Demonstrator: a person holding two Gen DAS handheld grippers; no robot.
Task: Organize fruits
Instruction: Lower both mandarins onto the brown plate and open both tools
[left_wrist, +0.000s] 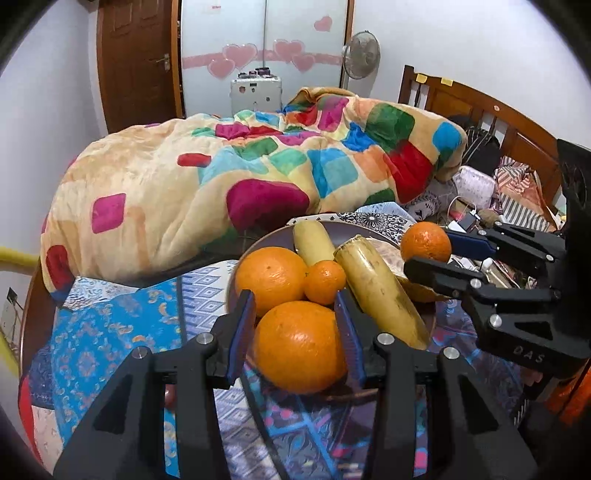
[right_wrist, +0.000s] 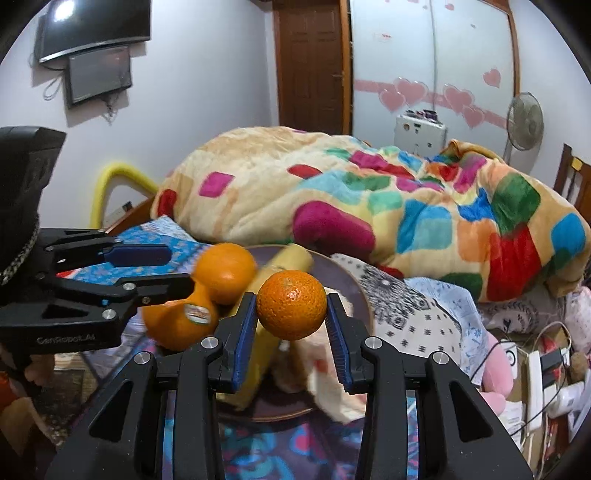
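From the left wrist camera, the left gripper (left_wrist: 295, 332) has its blue ribbed pads closed against a large, dimpled orange (left_wrist: 300, 347) at the near rim of the dark round plate (left_wrist: 236, 271). Behind it on the plate lie another big orange (left_wrist: 270, 278), a small smooth mandarin (left_wrist: 325, 282) and two blunt-cut, waxy yellow bananas (left_wrist: 382, 291), the far one (left_wrist: 314, 242) partly hidden by the fruit in front. At right, the right gripper (left_wrist: 428, 251) pinches a medium orange (left_wrist: 425, 242) above the plate's far edge. A plush checked blanket (left_wrist: 221, 173) heaps up behind.

From the right wrist camera, the right gripper (right_wrist: 291, 314) clamps that pebbled orange (right_wrist: 291, 309) between its pads, above the plate (right_wrist: 347, 284). The left gripper (right_wrist: 183, 273) reaches in at left, covering part of a stickered orange (right_wrist: 181, 321); its grip is unclear here. The patterned cloth (right_wrist: 266, 450) lies below.
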